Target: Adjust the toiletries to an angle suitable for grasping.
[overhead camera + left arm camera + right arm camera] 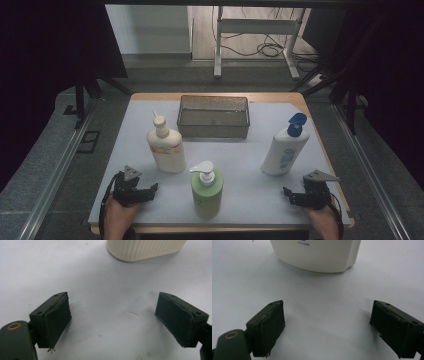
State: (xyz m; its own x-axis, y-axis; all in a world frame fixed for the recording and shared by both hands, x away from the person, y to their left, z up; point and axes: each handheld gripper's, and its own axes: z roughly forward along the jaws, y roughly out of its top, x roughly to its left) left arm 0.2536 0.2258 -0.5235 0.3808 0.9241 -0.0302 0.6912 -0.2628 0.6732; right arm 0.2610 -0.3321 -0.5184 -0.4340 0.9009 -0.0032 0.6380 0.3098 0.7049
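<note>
- A white mat [250, 200] covers a wooden table [300, 98]; grey floor runs along both sides, and dark curtains close off the left and right edges of the high view.
- Past the table's far edge stand a white frame [260, 27] and loose cables [270, 49] on the floor; the rest of the room is too dim to make out.
- A dark mesh basket [213, 117] sits at the far middle of the mat.
- A cream bottle [165, 146] stands left of centre, a green pump bottle [206, 191] at the near middle, and a white bottle with a blue cap [286, 146] leans at the right. All three are apart from each other.
- The left gripper [150, 189] rests at the near left, jaws wide apart and holding nothing. In the left gripper view the cream bottle's [143, 250] ribbed base lies ahead of the left gripper [112, 315], cut off by the top edge.
- The right gripper [290, 194] rests at the near right, jaws also spread and empty. In the right gripper view the white bottle's [317, 255] base sits ahead of the right gripper [327, 320], cropped at the top; its small blue print is too fine to read.
- Both forearms are cut off by the bottom edge of the high view.
</note>
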